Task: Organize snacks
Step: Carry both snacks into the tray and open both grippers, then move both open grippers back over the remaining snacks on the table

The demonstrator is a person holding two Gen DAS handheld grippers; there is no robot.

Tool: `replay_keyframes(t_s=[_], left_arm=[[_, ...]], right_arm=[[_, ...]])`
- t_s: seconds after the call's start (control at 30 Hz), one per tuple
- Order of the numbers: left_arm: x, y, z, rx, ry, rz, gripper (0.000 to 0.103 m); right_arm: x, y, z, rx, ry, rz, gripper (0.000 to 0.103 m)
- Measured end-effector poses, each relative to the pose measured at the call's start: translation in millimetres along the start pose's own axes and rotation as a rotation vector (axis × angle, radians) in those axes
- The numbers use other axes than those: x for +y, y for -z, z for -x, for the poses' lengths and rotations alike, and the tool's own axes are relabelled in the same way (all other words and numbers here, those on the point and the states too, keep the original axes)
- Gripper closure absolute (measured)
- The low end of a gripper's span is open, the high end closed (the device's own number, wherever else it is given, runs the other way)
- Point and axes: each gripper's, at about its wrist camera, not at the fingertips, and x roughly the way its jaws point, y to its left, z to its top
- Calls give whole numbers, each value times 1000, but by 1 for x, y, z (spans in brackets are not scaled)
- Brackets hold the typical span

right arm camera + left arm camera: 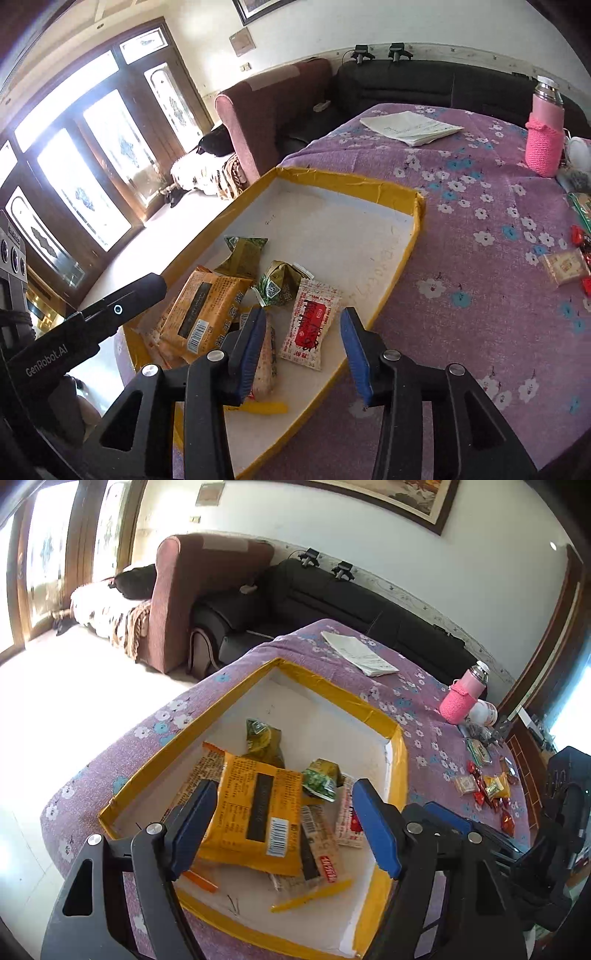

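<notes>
Over the yellow-rimmed tray [236, 698] on the purple flowered surface [421, 686], my left hand-held gripper [284, 827] hangs with its fingers apart, gripping nothing, above the orange snack pack [258, 812]. Two green packets [264, 742] lie beyond it. My right hand-held gripper [303, 354] is spread too, empty, over the red-and-white sachet [310, 328]. Farther right, loose sweets [487, 790] wait near the pink bottle [463, 696].

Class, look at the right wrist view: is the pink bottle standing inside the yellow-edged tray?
No, the pink bottle stands upright on the purple floral tablecloth, well outside the yellow-edged tray.
</notes>
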Motion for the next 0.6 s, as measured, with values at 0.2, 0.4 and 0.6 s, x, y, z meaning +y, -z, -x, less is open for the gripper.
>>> replay_keyframes(t_s=[0.2,0.4,0.6], left_arm=[[-41,12,16,-55,-127,-141,27],[-72,23,20,-50,-141,-232,27],[-96,31,20,-33,-126,-283,27]], right_arm=[[-31,14,30,-48,40,-31,51],[-68,30,48,-59,53,-99,50],[-103,44,65,-73,68,-162,48]])
